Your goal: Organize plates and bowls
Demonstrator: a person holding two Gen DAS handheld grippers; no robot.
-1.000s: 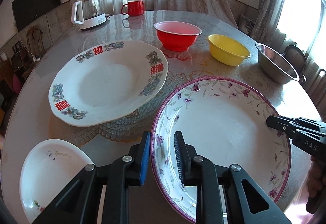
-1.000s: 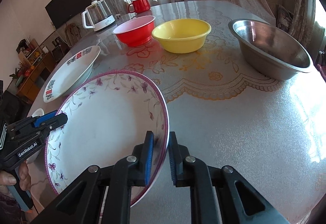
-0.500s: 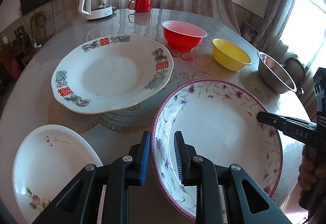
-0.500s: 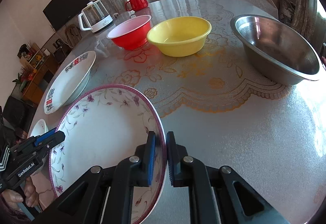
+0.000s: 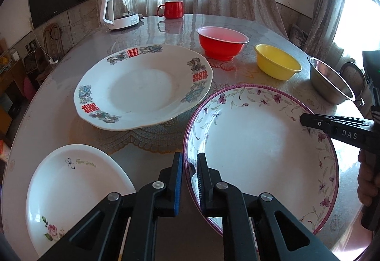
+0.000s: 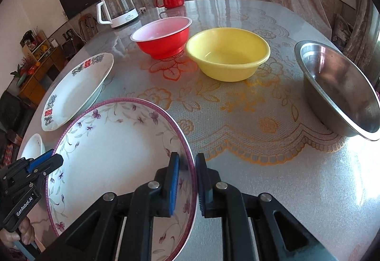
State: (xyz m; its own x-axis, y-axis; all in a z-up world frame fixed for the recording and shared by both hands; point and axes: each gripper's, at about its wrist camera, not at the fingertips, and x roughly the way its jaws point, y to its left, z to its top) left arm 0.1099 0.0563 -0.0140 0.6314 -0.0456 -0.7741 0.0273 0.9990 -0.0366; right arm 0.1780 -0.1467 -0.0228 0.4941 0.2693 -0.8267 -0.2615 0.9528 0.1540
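Rose plate (image 5: 71,192) lies at the table (image 5: 47,104) near edge, red-character plate (image 5: 142,86) behind it. Purple-rimmed plate (image 5: 261,147) is clamped on its left rim by left gripper (image 5: 190,173), jaws just narrowed, and on its right rim by right gripper (image 6: 186,180). Red bowl (image 5: 222,44), yellow bowl (image 5: 276,61) and steel bowl (image 5: 330,81) sit beyond.

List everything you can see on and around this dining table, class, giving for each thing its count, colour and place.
Purple-rimmed floral plate: one, white, nearest, gripped on both sides.
Red-character plate: one, white, beyond it on the left.
Rose Garden plate: one, white, near left.
Red plastic bowl: one, far centre.
Yellow plastic bowl: one, right of red bowl.
Steel bowl: one, silver, far right.
Red mug: one, far edge.
Glass kettle: one, white base, far left.
Round table: one, lace-patterned cover.
Left gripper: black, shut on floral plate's rim.
Right gripper: black, shut on opposite rim.
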